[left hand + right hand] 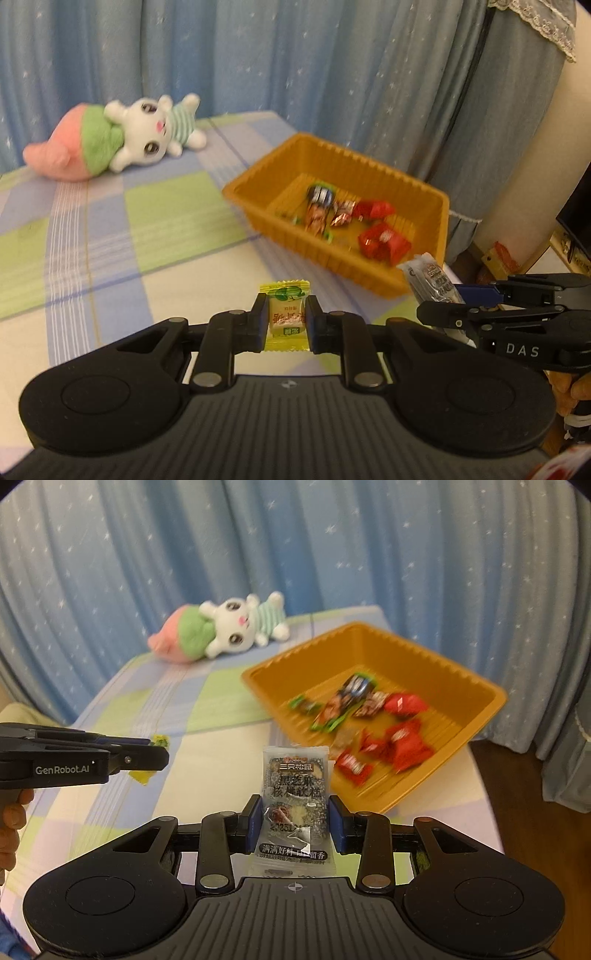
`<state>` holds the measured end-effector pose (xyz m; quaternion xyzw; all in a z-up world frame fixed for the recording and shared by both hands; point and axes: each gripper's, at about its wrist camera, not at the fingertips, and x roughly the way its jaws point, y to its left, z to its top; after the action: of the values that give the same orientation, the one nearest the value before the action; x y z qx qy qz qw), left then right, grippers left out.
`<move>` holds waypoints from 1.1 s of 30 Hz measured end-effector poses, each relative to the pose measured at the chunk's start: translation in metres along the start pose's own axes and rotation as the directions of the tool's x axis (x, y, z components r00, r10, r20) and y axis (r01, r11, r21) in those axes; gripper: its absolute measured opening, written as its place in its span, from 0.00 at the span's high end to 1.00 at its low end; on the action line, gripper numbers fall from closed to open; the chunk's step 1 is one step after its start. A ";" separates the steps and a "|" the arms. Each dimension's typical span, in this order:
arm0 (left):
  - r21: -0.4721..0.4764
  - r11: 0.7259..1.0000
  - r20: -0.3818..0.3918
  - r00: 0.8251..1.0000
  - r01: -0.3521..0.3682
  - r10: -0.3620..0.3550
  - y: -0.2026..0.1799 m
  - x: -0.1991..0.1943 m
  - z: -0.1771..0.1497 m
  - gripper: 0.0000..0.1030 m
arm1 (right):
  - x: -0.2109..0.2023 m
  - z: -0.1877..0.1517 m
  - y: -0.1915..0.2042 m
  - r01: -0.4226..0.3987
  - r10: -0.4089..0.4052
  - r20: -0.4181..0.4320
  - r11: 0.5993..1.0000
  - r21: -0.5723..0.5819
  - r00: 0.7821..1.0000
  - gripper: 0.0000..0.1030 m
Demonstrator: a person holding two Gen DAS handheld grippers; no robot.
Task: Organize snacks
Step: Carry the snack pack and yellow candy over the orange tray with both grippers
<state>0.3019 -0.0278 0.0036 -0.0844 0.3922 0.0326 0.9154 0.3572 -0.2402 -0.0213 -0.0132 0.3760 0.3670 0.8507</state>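
My left gripper [286, 315] is shut on a small yellow-green candy [285, 314], held above the checked bedspread. To its right, my right gripper [436, 314] shows from the side with a grey packet [432, 280] in it. In the right wrist view, my right gripper [295, 812] is shut on that grey-and-black snack packet [295, 805], which stands upright between the blue pads [255, 819]. The orange basket [458, 675] lies ahead and to the right, holding several wrapped snacks, red ones [402, 746] among them. The left gripper [155, 753] comes in from the left edge with the yellow candy [160, 740].
A pink, green and white plush toy [122, 144] lies at the far end of the bed [159, 218]. Blue starred curtains [295, 554] hang close behind. The basket [347, 155] sits near the bed's right edge; a floor and furniture show beyond [569, 236].
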 end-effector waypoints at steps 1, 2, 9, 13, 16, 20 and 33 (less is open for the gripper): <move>0.003 1.000 0.007 1.000 0.002 -0.002 -0.002 0.001 0.005 0.82 | -0.001 0.003 -0.004 0.005 -0.005 0.008 1.000 0.003 1.000 0.63; 0.006 1.000 0.015 1.000 0.003 -0.003 -0.005 0.002 0.009 0.82 | -0.003 0.006 -0.008 0.010 -0.010 0.015 1.000 0.007 1.000 0.63; 0.027 1.000 0.060 0.998 0.003 -0.005 -0.022 0.011 0.035 0.82 | -0.011 0.026 -0.037 0.034 -0.035 0.062 0.999 0.031 0.997 0.63; 0.041 0.999 0.076 0.997 0.005 -0.008 -0.032 0.018 0.049 0.82 | -0.013 0.038 -0.051 0.043 -0.046 0.085 0.999 0.032 0.995 0.63; 0.050 0.999 0.085 0.996 0.004 -0.008 -0.038 0.025 0.058 0.82 | -0.013 0.047 -0.061 0.045 -0.048 0.099 0.998 0.031 0.994 0.63; 0.063 0.998 0.089 0.996 0.000 -0.006 -0.047 0.036 0.070 0.82 | -0.010 0.058 -0.074 0.044 -0.048 0.113 0.999 0.032 0.992 0.63; 0.089 0.996 0.058 0.998 -0.028 0.023 -0.064 0.080 0.097 0.82 | 0.032 0.088 -0.102 0.011 -0.016 0.080 0.999 0.053 0.997 0.63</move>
<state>0.4343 -0.0737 0.0194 -0.0369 0.3683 0.0291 0.9285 0.4916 -0.2684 -0.0051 0.0214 0.3509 0.3514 0.8677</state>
